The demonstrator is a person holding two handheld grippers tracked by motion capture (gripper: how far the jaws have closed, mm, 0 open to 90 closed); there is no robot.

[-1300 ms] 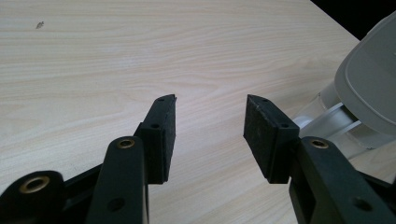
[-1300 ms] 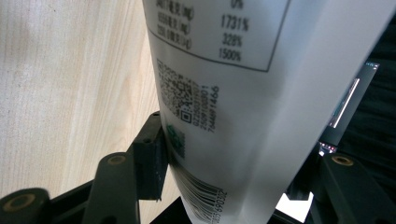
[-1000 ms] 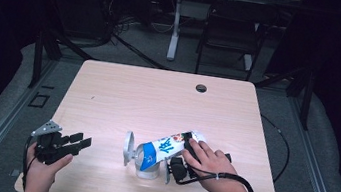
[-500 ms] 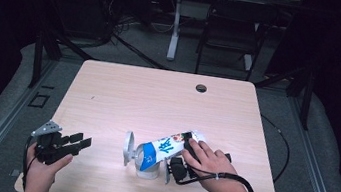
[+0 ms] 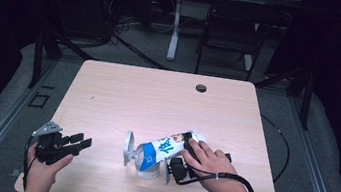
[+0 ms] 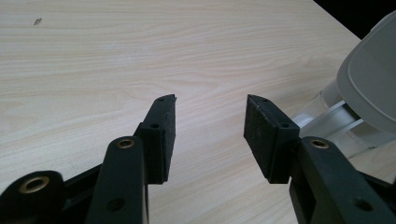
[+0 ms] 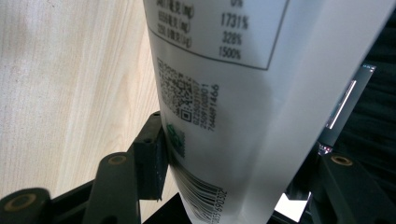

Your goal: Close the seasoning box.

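While the tube (image 5: 163,150) is seen lying on its side near the front edge of the tabletop (image 5: 158,99), slightly right of the middle, the right gripper (image 5: 177,166) is found clamped on its tail half. In the high view the tube is white with a blue band and print, its flip cap (image 5: 127,146) hinged open at the left end and its flat crimped end pointing right and away. The right hand (image 5: 209,163) is laid over the gripper, with a black cable (image 5: 232,178) looped across the wrist.

In the right gripper view the tube's white body (image 7: 233,93) is seen between the two black fingers (image 7: 152,154), printed with a nutrition table, a QR code and a barcode. The left-hand finger of that view is pressed against the tube's wall; the other finger is largely hidden behind the tube, so its contact cannot be judged directly.

At the front left corner of the tabletop the left gripper (image 5: 82,142) is held in the left hand (image 5: 45,166), well apart from the tube, its grey three-cornered plate (image 5: 47,128) on top. In the left gripper view its fingers (image 6: 164,135) are seen standing apart with bare wood grain between them, nothing being gripped. At the right edge of that view the grey open cap (image 6: 371,79) and the tube's clear neck are visible, beyond the fingertips.
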